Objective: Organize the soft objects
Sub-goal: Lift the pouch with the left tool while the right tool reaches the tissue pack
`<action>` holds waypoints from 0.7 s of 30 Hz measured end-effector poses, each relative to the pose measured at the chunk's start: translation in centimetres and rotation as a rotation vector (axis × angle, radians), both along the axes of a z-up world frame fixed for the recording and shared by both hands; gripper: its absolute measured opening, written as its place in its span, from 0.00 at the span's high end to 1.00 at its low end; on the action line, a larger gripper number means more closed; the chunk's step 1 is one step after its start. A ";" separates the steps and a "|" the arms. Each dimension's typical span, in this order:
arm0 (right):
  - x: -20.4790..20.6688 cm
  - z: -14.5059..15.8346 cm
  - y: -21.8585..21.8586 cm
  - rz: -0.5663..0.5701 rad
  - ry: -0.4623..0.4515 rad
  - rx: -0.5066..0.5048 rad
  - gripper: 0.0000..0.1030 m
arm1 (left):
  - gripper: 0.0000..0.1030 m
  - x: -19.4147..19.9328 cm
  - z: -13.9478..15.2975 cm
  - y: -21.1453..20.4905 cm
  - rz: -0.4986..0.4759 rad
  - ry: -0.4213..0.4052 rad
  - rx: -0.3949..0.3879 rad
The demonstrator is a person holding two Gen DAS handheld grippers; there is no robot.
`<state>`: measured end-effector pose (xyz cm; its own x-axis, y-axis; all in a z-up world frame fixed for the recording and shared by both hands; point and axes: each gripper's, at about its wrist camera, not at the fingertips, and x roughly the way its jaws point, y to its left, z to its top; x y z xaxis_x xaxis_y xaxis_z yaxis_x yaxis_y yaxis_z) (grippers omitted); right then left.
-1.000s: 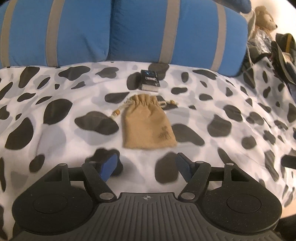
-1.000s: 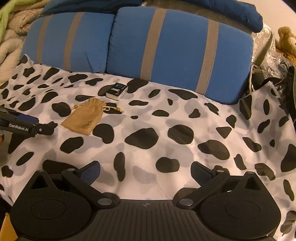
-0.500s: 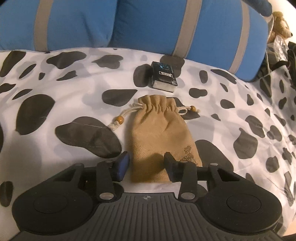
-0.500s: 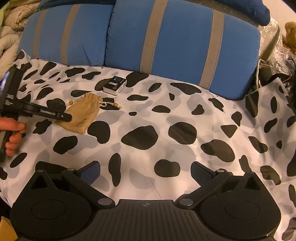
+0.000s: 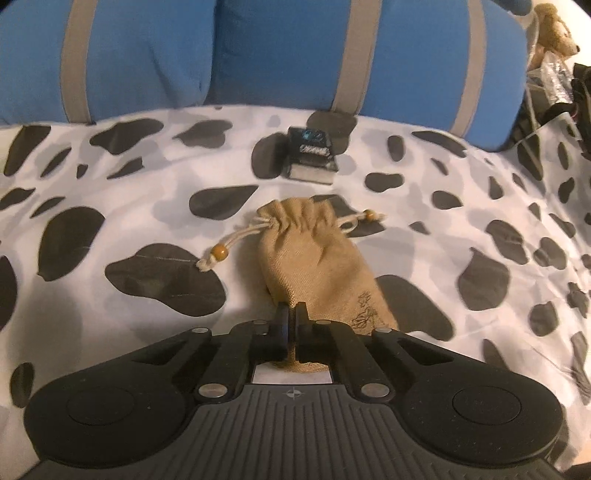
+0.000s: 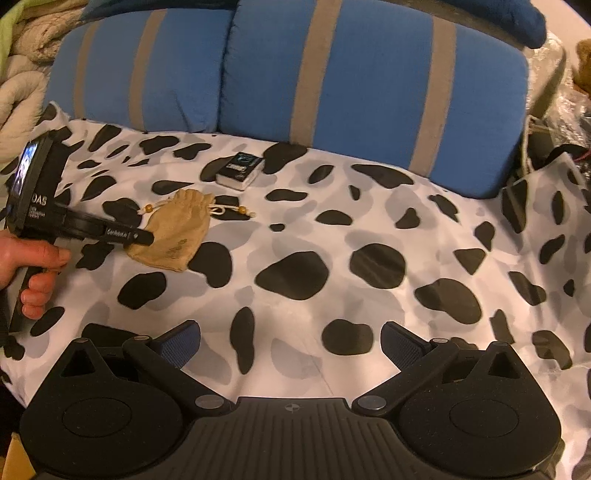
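Observation:
A tan drawstring pouch [image 5: 317,258] with beaded cords lies on the cow-spotted sheet [image 5: 110,206]. My left gripper [image 5: 292,314] is shut on the pouch's near bottom edge, pinching the fabric. In the right wrist view the pouch [image 6: 173,229] shows at the left with the left gripper [image 6: 142,236] on its corner. My right gripper [image 6: 291,341] is open and empty above the sheet, well to the right of the pouch.
A small dark box [image 5: 312,155] lies beyond the pouch, also in the right wrist view [image 6: 240,171]. Two blue pillows with grey stripes [image 6: 369,85] stand at the back. A teddy bear [image 5: 554,29] and clutter sit at the far right. Beige blankets [image 6: 22,85] lie far left.
My left gripper moved forward to the pouch and closed its fingers on the pouch's near edge. The right gripper stayed open and shifted only slightly.

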<state>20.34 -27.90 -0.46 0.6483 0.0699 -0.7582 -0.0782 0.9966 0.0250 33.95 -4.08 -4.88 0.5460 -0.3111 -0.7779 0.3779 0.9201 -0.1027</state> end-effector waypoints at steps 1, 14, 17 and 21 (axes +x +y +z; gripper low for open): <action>0.1 -0.2 0.0 0.006 0.010 0.002 0.00 | 0.97 -0.4 0.5 -0.1 -0.003 -0.011 0.005; 1.3 -0.4 -0.5 -0.016 0.071 0.150 0.00 | 0.98 -6.8 7.0 1.8 0.027 -0.130 -0.006; 1.8 -0.1 0.3 0.001 0.071 0.159 0.00 | 0.98 -7.9 7.6 2.5 0.031 -0.115 -0.003; 2.4 0.0 1.5 0.028 0.053 0.156 0.00 | 0.98 -9.2 8.0 3.7 0.045 -0.089 0.007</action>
